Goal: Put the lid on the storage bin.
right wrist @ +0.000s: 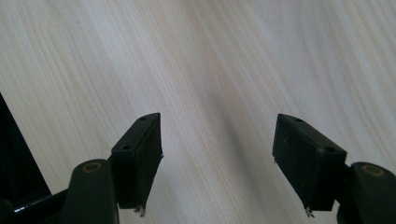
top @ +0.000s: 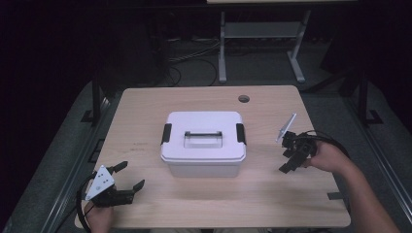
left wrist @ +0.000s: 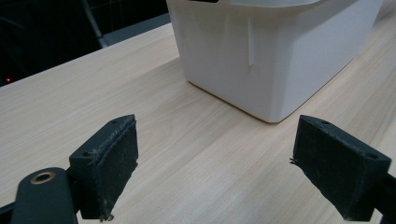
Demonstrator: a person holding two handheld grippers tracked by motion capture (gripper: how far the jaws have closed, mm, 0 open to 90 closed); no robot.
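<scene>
A light wooden table (top: 145, 104) stands in a dim room, its pale grain lit from above while everything around it falls into shadow. A round cable hole (top: 244, 99) sits near its far edge. Behind it, the grey metal legs of a second desk (top: 222, 53) rise from a dark floor (top: 68, 131), with a low crossbar (top: 262, 30) between them. Loose black cables (top: 194, 60) coil on the floor there. Dark upright posts (top: 95, 97) flank the table on both sides.

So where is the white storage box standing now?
In the high view the white storage box stands mid-table, between the left gripper and right gripper, near the table hole.
</scene>
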